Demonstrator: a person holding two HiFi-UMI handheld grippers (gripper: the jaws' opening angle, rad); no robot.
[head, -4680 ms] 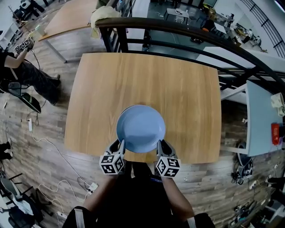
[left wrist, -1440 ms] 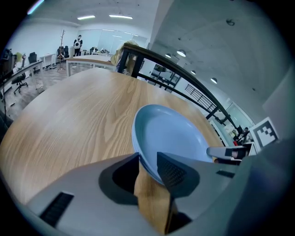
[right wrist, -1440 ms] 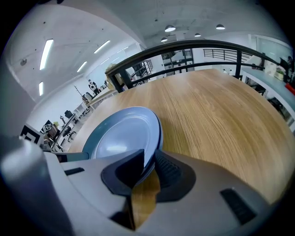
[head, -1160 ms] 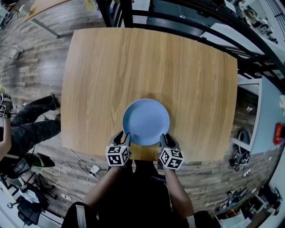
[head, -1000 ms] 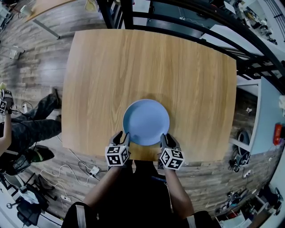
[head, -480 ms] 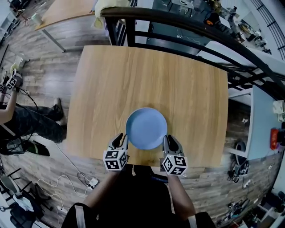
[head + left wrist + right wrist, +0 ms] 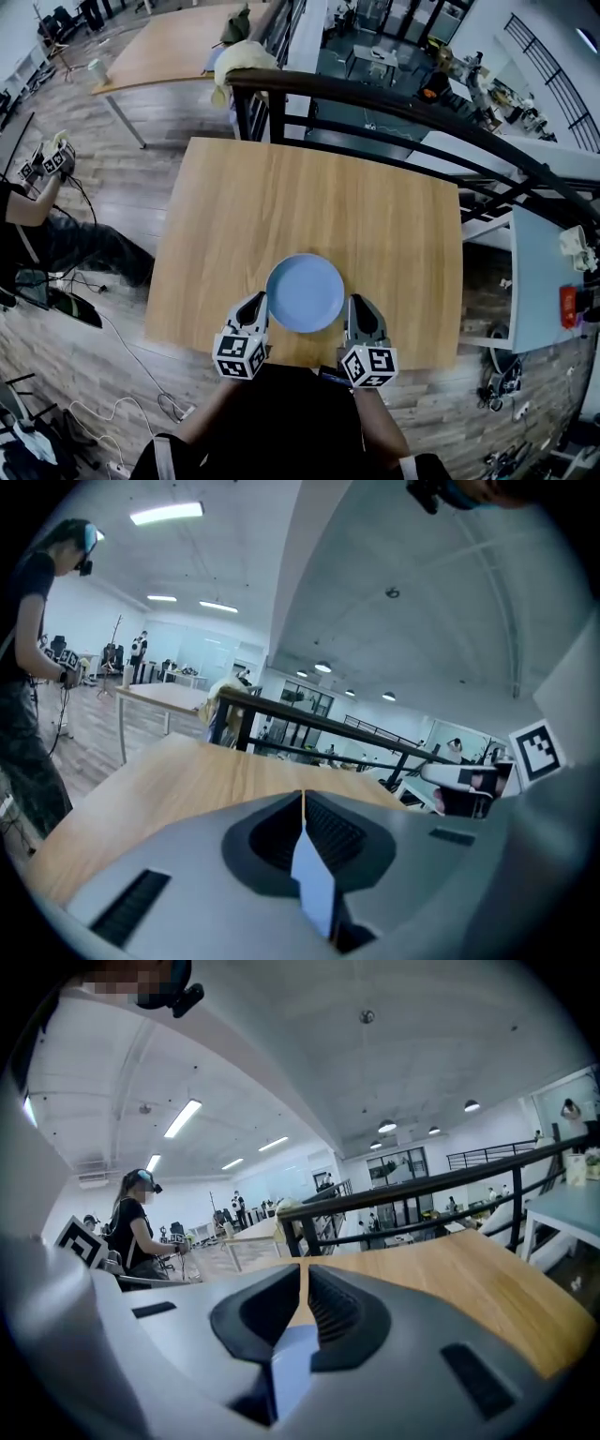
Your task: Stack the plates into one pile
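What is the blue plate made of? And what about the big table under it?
The blue plate looks like plastic or glazed ceramic; the pictures cannot settle which. It is one even pale blue, smooth, with a soft sheen. The table looks like wood or a wood-look laminate: light brown, with long grain streaks and a smooth, flat top.

Blue plate (image 7: 305,292) near the front edge of a wooden table (image 7: 394,216), black railing (image 7: 375,98) beyond
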